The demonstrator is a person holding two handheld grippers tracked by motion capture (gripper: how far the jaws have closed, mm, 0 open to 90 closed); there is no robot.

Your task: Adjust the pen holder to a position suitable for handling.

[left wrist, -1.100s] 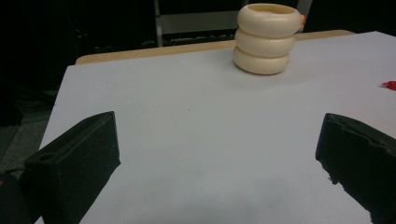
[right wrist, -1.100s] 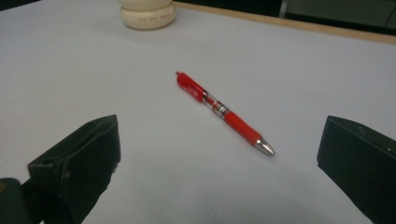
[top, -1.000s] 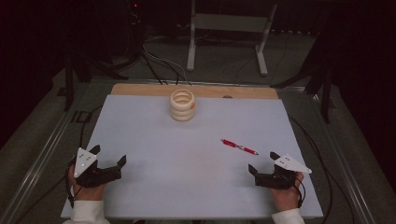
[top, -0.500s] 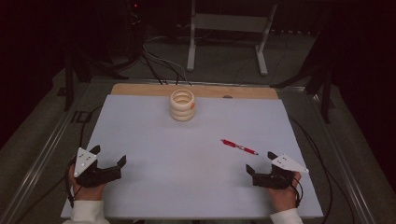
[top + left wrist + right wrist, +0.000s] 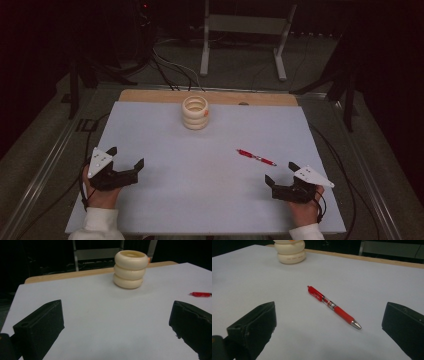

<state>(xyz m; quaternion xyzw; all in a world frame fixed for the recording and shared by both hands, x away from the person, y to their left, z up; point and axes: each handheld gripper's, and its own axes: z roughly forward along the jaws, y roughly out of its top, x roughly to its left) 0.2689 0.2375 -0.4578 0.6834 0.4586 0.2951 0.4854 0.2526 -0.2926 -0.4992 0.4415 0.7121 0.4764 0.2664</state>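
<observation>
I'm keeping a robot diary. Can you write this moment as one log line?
left hand-held gripper: open, empty | right hand-held gripper: open, empty | red pen: lying on table | ring-shaped holder: upright

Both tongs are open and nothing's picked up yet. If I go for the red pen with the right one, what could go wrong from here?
1. The slim red plastic pen lies flat on the smooth white table sheet, so the right tongs, now open, may push or roll it rather than pinch it.
2. The cream holder shaped like three stacked rings stands free near the far edge; a wide sweep by the open left tongs might topple it.
</observation>
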